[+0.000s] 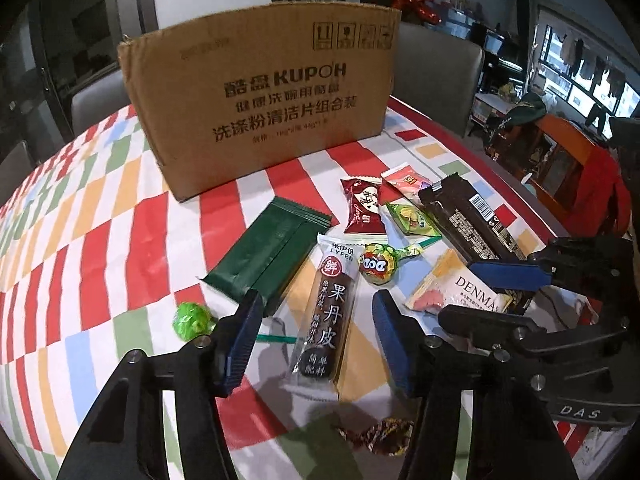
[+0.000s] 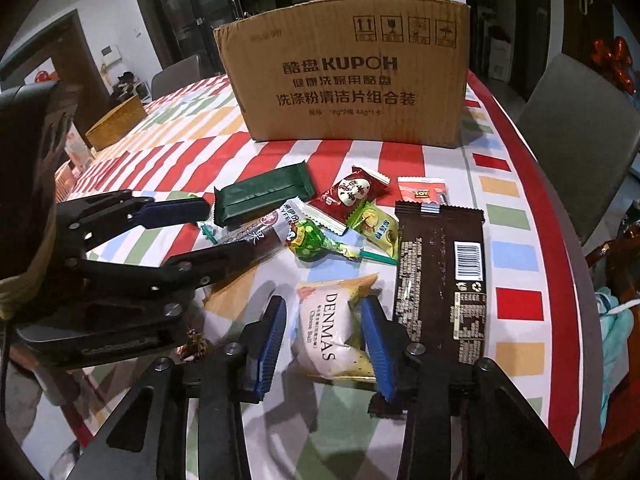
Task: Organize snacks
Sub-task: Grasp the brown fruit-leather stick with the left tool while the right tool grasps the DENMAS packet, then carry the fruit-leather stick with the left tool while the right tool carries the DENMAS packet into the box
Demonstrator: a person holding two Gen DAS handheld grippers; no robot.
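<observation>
A: How should the pickup have gone?

B: My judgement: settle each pair of pads squarely on the flanks of its packet, low, near the cloth, then close evenly so the slippery wrapper neither buckled nor squirted out. Lift straight up before carrying toward the box (image 2: pixel 352 76).

A: Where did the packets lie?

B: The white cake pack (image 2: pixel 332 332) lay flat on the tablecloth (image 2: pixel 516 256), lengthwise between the pads of the right gripper (image 2: pixel 326 340). The right pad (image 2: pixel 378 344) touched its crumpled edge; the left pad (image 2: pixel 272 344) stood just clear of it. So those jaws were partly spread around the pack, not yet pinching it.

A: And the left?

B: The haw roll (image 1: pixel 326 312) lay between the pads of the left gripper (image 1: pixel 316 344), along their line. Both pads stood apart from it, with cloth showing on either side: jaws spread, holding nothing.

A: Anything crowding them?

B: A dark bar (image 2: pixel 440 272) lay just right of the cake pack, close to the right pad, which could catch on it. A lollipop (image 1: pixel 374 266) sat near the roll's top, and a green packet (image 1: pixel 268 256) lay beside the left pad (image 1: pixel 244 344). A small green sweet (image 1: pixel 191 319) lay further left. The box stood well beyond the pile, open side up as far as I could tell.
</observation>
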